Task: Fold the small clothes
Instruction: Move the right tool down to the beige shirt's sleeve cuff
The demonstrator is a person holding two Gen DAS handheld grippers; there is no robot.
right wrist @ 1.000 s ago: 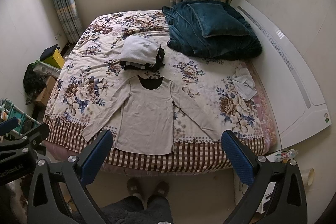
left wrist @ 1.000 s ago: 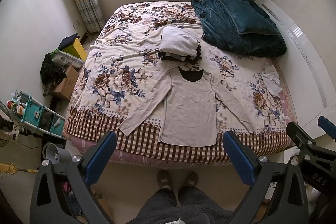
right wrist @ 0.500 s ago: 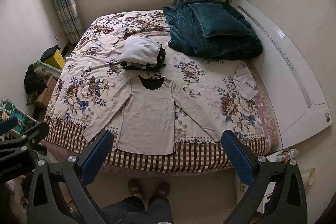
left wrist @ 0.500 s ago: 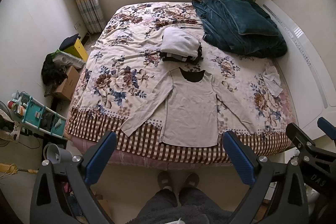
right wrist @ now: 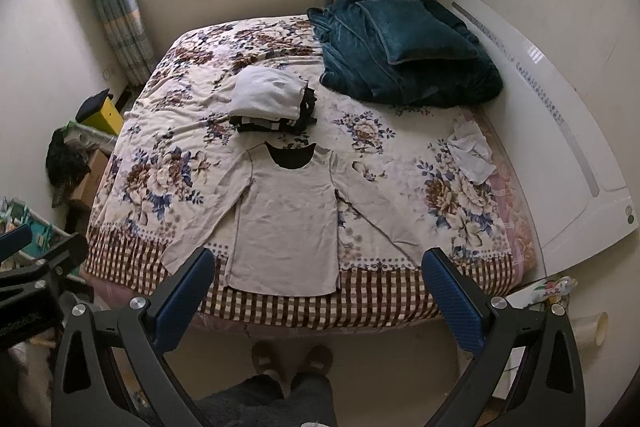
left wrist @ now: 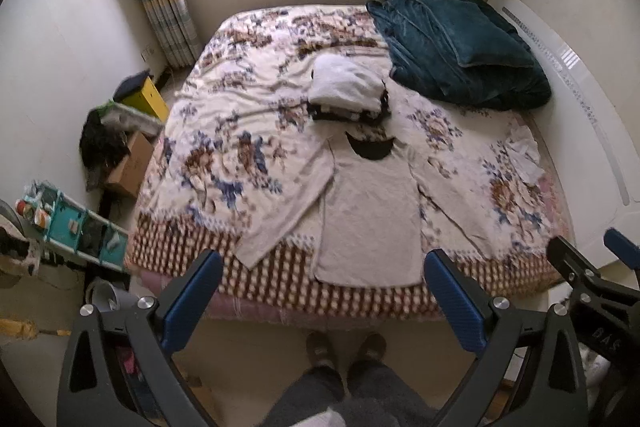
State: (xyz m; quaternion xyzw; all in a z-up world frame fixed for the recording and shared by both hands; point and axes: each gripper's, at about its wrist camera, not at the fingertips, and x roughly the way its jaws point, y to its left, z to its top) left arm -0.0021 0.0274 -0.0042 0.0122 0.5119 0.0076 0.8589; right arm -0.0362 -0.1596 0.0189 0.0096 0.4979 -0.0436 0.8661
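Observation:
A beige long-sleeved shirt (left wrist: 370, 215) lies flat on the bed with its sleeves spread and its hem at the near edge; it also shows in the right wrist view (right wrist: 288, 215). Behind its collar sits a stack of folded clothes (left wrist: 346, 91), also in the right wrist view (right wrist: 270, 99). My left gripper (left wrist: 322, 291) is open and empty, held high above the floor in front of the bed. My right gripper (right wrist: 316, 287) is open and empty too, at a similar height beside it.
The floral bedspread (left wrist: 240, 131) covers the bed. A teal blanket with a pillow (right wrist: 404, 47) lies at the far right. A white crumpled cloth (right wrist: 472, 151) lies at the right edge. Boxes and a teal shelf (left wrist: 68, 223) stand at the left. My feet (right wrist: 292, 355) are on the floor.
Both grippers have shifted slightly, so the bed sits a little differently in each view. The clothes have not moved and both grippers stay open.

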